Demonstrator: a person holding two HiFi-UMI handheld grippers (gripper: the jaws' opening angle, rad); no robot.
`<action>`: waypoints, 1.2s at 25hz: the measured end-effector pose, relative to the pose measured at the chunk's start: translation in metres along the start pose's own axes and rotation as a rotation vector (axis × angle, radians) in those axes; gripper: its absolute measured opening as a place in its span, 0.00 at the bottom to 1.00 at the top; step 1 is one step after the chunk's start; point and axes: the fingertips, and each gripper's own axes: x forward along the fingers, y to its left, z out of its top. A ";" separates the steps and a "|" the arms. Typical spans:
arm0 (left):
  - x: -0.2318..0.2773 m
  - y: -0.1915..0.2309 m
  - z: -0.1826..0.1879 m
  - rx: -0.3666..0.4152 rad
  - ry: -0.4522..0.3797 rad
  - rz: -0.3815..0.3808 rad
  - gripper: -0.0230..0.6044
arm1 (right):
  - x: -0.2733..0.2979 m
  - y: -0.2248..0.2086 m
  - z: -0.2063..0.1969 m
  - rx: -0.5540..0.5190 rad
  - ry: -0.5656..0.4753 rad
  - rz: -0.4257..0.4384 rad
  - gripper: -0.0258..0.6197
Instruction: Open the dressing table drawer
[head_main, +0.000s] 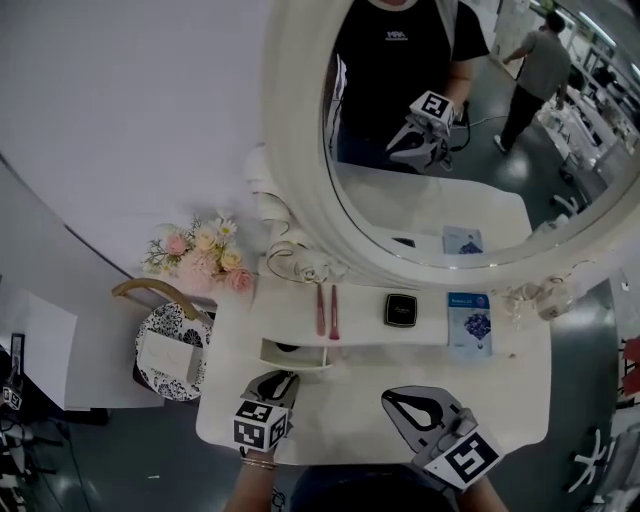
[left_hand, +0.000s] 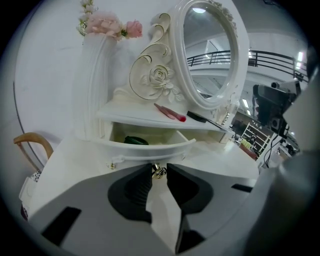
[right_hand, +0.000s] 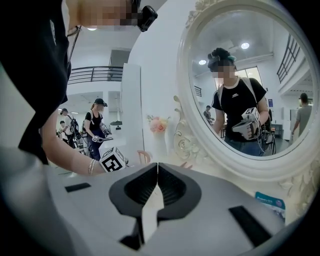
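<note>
Here, the drawer (left_hand: 150, 149) stands partly open, holding one dark green object (left_hand: 136, 141).

The left gripper (left_hand: 159, 167) is angling downward, its jaws pinching the drawer knob (left_hand: 159, 172); the right gripper (right_hand: 158, 166) is hovering alongside, jaws pressed together, empty.

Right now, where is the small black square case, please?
In the head view the black square case lies on the white shelf below the mirror, between two red sticks on its left and a blue-and-white sachet on its right.
</note>
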 end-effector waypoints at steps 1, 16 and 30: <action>0.000 -0.001 -0.001 0.002 -0.002 0.003 0.20 | -0.001 0.001 0.000 -0.001 -0.003 0.001 0.07; -0.044 -0.033 0.014 0.080 -0.109 0.019 0.24 | -0.021 0.006 0.000 -0.022 -0.035 0.020 0.07; -0.083 -0.094 0.074 0.290 -0.307 -0.094 0.06 | -0.031 -0.004 0.010 -0.068 -0.077 0.053 0.07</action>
